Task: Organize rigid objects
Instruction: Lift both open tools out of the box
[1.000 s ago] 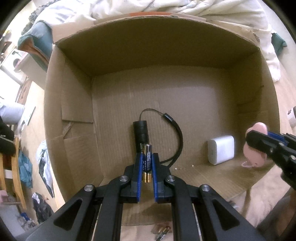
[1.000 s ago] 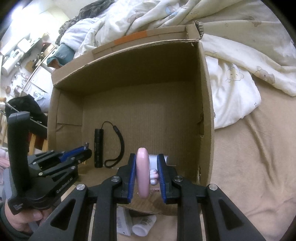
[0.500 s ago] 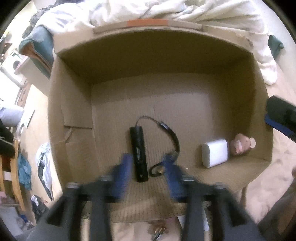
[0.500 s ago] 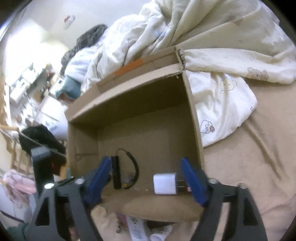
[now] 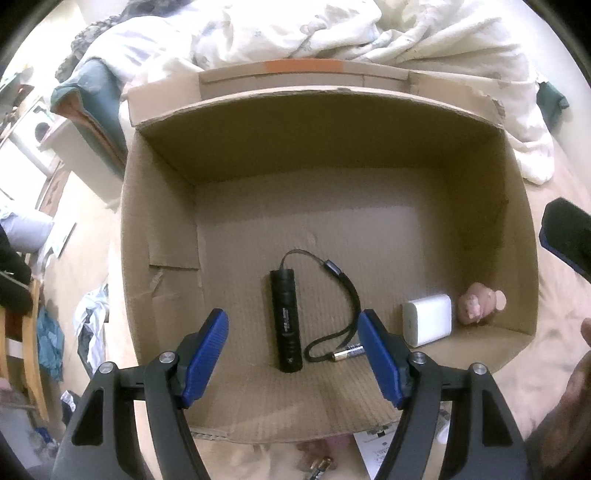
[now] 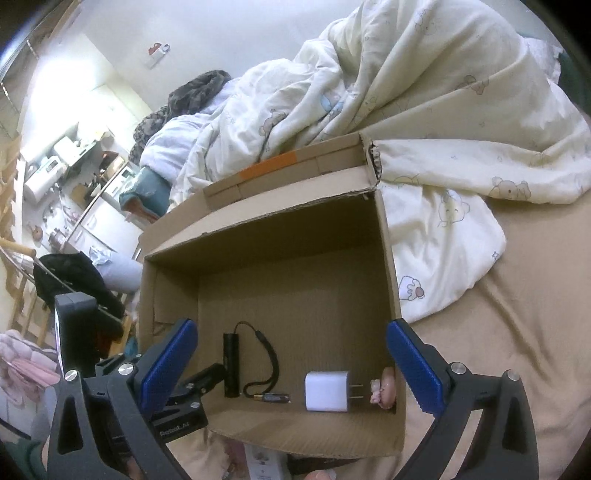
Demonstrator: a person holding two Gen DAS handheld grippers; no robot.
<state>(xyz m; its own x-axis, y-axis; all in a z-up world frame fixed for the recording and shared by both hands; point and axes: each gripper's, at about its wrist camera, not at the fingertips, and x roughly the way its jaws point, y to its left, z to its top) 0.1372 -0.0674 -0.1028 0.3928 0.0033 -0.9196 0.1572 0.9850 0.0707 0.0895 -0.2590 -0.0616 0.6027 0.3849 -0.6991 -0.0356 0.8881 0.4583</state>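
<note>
An open cardboard box (image 5: 162,236) (image 6: 391,280) stands on the bed. On its floor lie a black flashlight with a wrist strap (image 5: 284,321) (image 6: 231,363), a battery (image 5: 349,351) (image 6: 271,398), a white plug charger (image 5: 428,319) (image 6: 327,391) and a pink toy (image 5: 478,302) (image 6: 386,386). My left gripper (image 5: 293,354) is open and empty above the box's near side. My right gripper (image 6: 291,365) is open and empty, also above the near side; part of it shows at the right edge of the left wrist view (image 5: 567,232).
A rumpled cream duvet (image 5: 295,33) (image 6: 424,110) lies behind and right of the box. Small items, including batteries (image 5: 319,466) and a white packet (image 6: 262,461), lie on the beige sheet in front of the box. Furniture and clutter stand at far left.
Both grippers have opened and drawn back upward. The battery left my left gripper and the pink toy left my right gripper; both now lie in the box.
</note>
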